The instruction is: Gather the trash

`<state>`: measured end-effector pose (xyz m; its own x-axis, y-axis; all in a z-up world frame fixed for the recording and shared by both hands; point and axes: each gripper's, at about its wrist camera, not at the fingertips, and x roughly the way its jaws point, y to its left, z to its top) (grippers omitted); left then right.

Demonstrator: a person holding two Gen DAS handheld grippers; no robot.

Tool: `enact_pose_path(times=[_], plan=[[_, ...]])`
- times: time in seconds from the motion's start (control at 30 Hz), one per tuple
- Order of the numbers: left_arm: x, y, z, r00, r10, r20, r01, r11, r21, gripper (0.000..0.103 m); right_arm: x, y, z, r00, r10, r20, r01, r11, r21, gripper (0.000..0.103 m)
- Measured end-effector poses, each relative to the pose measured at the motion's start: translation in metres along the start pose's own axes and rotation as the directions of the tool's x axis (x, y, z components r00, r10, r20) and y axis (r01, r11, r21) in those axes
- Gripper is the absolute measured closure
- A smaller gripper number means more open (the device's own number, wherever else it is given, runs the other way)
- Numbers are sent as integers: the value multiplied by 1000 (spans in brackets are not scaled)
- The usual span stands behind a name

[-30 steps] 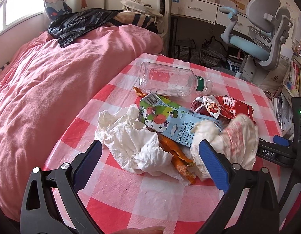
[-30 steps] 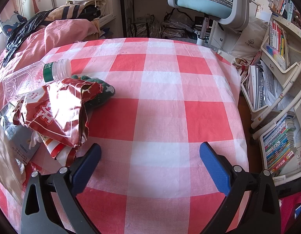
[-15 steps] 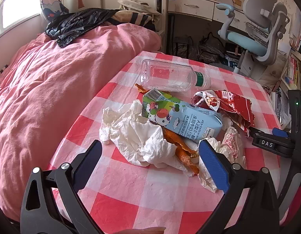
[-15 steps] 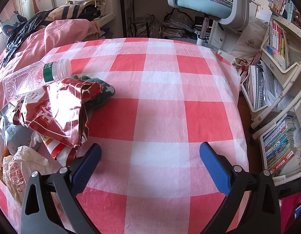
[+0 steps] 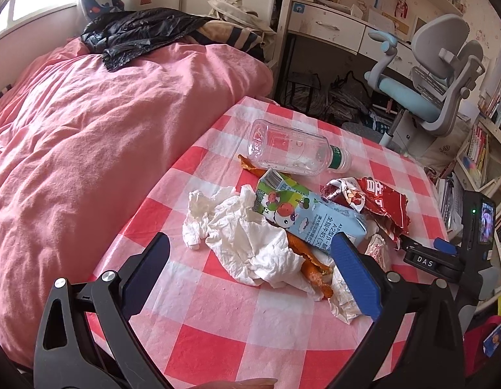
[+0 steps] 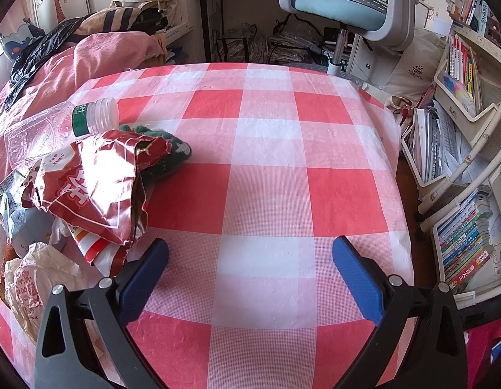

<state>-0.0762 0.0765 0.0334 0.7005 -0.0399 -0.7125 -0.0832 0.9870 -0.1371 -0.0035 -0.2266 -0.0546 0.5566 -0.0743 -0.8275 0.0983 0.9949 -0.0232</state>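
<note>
A heap of trash sits on the red-and-white checked surface (image 5: 237,330), spreading from the centre of the left wrist view toward 3 o'clock. A crumpled white tissue (image 5: 250,243) lies at the near side, touching a light-blue and green milk carton (image 5: 310,215) printed with cartoon fruit, which lies on its side. Orange peel (image 5: 310,267) pokes out from under both. Beyond, at 12 o'clock of the heap, a clear, empty plastic bottle (image 5: 291,150) with a green neck band lies on its side, uncapped. A torn red snack wrapper (image 5: 375,199) lies at 3 o'clock, and a crinkled white wrapper (image 5: 346,301) with red print lies beside the blue finger. The left gripper (image 5: 250,267) hangs above the tissue, fingers spread wide, holding nothing. The right gripper (image 6: 250,267) hovers over bare cloth, fingers likewise wide apart, with the heap at its 9 o'clock.
</note>
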Motion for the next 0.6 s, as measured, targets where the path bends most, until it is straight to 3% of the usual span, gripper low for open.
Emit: enact_pose_path(times=[0.6], plan=[[-8,-1,-1,999,33,20,-34,997,67,7,0,0,0,1000,0,0,0,1000,0,7]])
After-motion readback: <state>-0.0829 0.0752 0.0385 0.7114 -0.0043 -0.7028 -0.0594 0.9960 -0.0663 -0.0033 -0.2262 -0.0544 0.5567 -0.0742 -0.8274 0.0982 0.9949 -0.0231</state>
